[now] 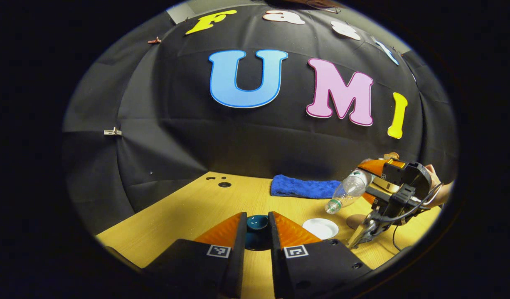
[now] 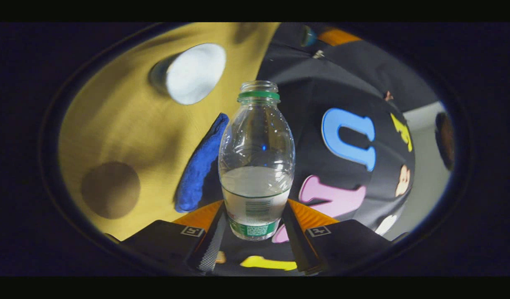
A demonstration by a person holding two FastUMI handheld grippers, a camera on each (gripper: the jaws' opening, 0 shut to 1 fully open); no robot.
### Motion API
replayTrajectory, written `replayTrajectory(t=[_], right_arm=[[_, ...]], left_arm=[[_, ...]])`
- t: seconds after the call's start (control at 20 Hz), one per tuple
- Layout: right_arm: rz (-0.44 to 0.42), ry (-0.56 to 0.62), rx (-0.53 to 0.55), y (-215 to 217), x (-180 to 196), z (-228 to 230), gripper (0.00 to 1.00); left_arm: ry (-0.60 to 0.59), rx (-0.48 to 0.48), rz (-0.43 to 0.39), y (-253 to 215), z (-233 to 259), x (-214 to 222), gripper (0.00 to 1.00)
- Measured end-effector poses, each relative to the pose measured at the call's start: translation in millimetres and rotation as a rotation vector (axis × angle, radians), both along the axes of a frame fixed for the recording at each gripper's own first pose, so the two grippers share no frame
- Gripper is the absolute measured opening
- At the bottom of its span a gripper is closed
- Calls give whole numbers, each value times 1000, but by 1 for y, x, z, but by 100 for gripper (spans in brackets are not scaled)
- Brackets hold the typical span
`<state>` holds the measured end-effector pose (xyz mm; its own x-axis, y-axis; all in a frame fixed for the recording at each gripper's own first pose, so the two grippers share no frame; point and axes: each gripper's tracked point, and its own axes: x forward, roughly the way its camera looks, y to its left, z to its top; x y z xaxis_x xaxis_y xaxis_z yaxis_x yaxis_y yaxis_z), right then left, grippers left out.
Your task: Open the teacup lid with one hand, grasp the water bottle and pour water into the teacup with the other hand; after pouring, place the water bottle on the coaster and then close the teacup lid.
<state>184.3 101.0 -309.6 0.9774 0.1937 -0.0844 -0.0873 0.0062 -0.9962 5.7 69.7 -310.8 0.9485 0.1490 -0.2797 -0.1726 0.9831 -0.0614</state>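
Bottle tipped above the cup, lid held clear

The right claw (image 2: 255, 230) gripped the uncapped water bottle (image 2: 257, 166) by its base, its label too small to read; in the left gripper view its neck slanted down above the white teacup (image 1: 320, 228). The left claw (image 1: 257, 232) pinched the dark lid (image 1: 257, 223). A blue cloth (image 1: 302, 187) lay near the surface's (image 1: 188, 211) far edge, a brown coaster (image 2: 110, 189) beside the cup.

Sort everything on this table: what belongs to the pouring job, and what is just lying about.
Job things:
- water bottle, tilted, uncapped, gripped by the right claw
- teacup lid, dark teal, between the left claw's fingers
- white teacup, open
- brown round coaster, bare

Lying about:
- blue towel at the table's back edge
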Motion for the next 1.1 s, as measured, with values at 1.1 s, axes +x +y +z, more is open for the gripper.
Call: replayTrajectory(t=[1.1], right_arm=[[-237, 566, 1506, 1, -34, -24, 75]], left_arm=[[11, 33, -35, -50, 2, 20, 32]])
